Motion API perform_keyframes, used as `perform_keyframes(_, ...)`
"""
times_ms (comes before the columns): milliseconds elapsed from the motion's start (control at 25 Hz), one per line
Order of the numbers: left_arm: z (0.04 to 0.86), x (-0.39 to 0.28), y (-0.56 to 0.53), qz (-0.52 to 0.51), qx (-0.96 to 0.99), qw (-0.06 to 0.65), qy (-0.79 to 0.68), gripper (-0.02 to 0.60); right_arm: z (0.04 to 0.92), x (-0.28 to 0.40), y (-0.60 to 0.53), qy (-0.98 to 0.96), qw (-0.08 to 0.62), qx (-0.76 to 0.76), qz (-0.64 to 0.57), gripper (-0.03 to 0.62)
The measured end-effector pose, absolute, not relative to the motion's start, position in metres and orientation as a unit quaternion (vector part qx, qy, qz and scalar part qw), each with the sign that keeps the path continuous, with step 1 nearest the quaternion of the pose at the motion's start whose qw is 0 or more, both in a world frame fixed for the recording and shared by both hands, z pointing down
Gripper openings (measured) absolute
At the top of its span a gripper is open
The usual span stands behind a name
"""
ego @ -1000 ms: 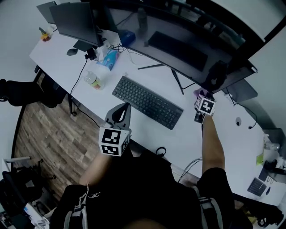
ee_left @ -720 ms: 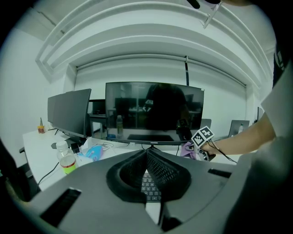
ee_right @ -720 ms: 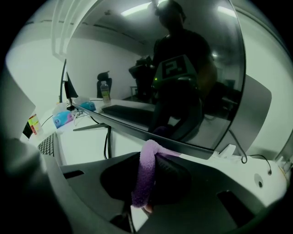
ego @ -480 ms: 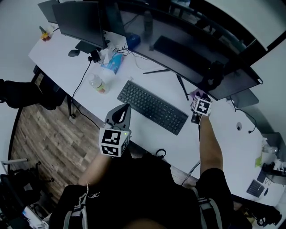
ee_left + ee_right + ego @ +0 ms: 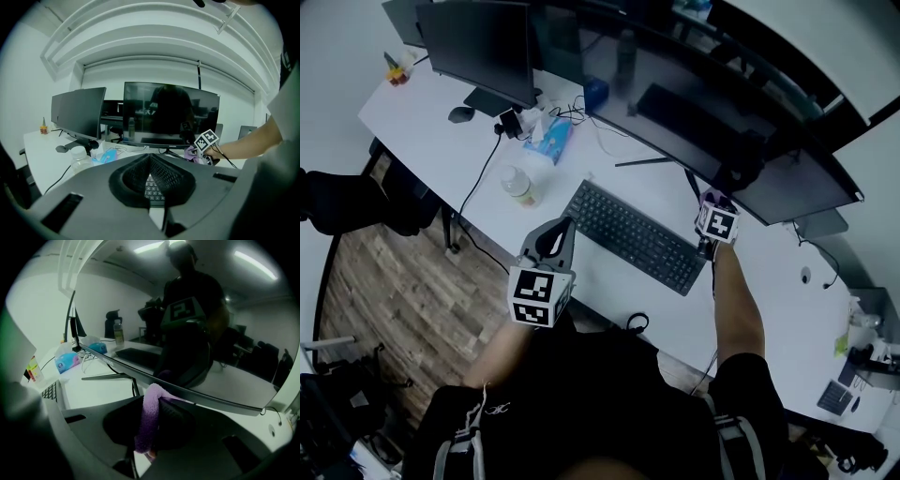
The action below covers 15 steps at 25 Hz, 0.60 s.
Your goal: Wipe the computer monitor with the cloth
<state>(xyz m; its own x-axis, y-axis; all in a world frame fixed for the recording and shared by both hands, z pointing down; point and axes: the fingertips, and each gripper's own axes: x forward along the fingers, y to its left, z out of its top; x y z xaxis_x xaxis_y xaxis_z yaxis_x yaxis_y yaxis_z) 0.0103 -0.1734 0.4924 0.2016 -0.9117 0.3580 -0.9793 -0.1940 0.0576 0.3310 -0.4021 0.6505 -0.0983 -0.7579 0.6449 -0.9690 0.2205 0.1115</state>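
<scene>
Right tool (image 5: 155,414) is clamped on the purple cloth (image 5: 149,420), right at the monitor (image 5: 694,122) bottom edge. I'd press lightly and sweep in flat, overlapping passes. Left tool (image 5: 150,161) is closed on nothing, away from the screen.

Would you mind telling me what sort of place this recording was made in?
Most likely an office: a long white desk carries a wide curved monitor, a second monitor and a keyboard.
</scene>
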Motion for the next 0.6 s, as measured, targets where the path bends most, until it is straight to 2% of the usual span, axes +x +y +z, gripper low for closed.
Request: perform_keyframes(600, 0.49, -0.077, -0.205, 0.104, 0.761, 0.129, -0.627, 0.011, 0.65, 0.231, -0.426, -0.731, 0.29, 0.593, 0.173, 0.077)
